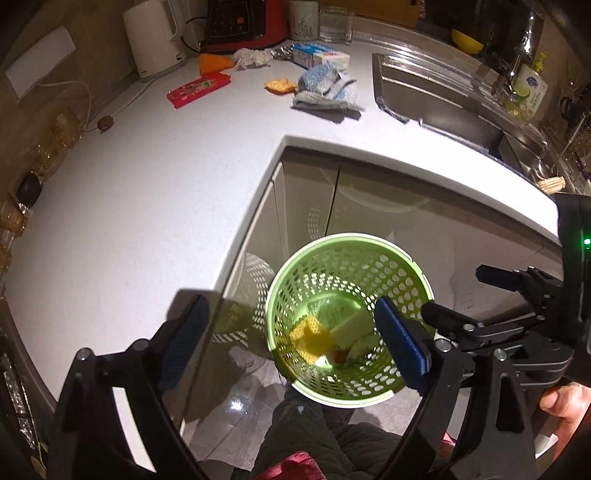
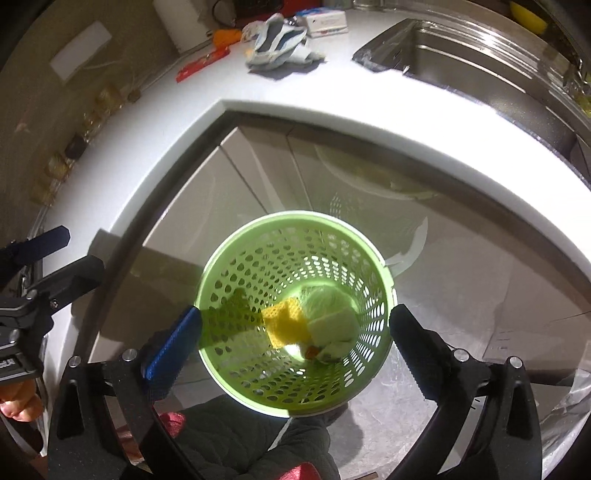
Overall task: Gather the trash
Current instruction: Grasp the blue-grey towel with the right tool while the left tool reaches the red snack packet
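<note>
A green perforated trash basket (image 1: 417,280) (image 2: 221,266) stands on the floor below the counter corner. Inside lie a yellow sponge (image 1: 308,341) (image 2: 284,325), a white piece (image 1: 351,326) (image 2: 330,323) and small scraps. My left gripper (image 1: 291,343) is open and empty above the basket's left side. My right gripper (image 2: 295,339) is open and empty, straight above the basket; it also shows in the left wrist view (image 1: 472,299). On the counter lie a red wrapper (image 1: 198,89) (image 2: 201,65), an orange piece (image 1: 214,62) (image 2: 226,37), a small orange scrap (image 1: 280,86), crumpled paper (image 1: 253,57) and a carton (image 1: 319,55) (image 2: 327,20).
A blue-and-white cloth (image 1: 327,90) (image 2: 279,44) lies near the sink (image 1: 443,107) (image 2: 480,74). A white kettle (image 1: 153,38), a red appliance (image 1: 243,22), a mug (image 1: 303,18) and a glass (image 1: 335,26) stand at the back. The white counter edge (image 1: 406,162) (image 2: 332,110) overhangs the cabinet doors.
</note>
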Motion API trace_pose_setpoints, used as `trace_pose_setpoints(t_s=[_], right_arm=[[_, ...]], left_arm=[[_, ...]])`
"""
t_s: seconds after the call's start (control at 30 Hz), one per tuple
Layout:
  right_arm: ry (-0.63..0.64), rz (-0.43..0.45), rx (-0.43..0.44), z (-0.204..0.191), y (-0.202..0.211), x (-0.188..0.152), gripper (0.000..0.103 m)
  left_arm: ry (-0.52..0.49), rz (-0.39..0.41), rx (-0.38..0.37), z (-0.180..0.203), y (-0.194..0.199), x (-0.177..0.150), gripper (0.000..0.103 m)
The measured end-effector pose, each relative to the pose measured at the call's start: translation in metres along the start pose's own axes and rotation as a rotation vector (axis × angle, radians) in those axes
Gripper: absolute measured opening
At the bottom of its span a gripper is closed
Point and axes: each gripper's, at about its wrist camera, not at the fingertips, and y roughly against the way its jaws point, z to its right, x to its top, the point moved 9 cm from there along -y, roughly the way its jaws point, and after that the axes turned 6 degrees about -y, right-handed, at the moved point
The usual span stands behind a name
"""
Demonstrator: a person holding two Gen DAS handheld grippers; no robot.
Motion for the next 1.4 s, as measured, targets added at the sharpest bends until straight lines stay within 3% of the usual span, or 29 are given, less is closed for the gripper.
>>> trace_pose_setpoints(t_s=[0.37,0.67,1.03,1.4], right_arm=[[0.025,0.120,-0.024,-0.019,0.022,0.086,0.101],[0.062,0.174,-0.050,-0.050,0.010,0.167,0.101],[0.170,0.126,-0.100,-0.069,-0.027,0.215,0.101],[0.114,0.068,-0.093,-0.054,-0.051,0.237,0.101]], left_arm=[[-0.003,0.077,0.037,-0.060,-0.015,0.079,0.093],[-0.034,0.126,0.079,-0.133,-0.060,0.157,0.093],[-0.415,0.140,0.071,-0.177,-0.135,0.238,0.093],[-0.602,0.095,-0.089,-0.183,-0.196,0.283,0.093]])
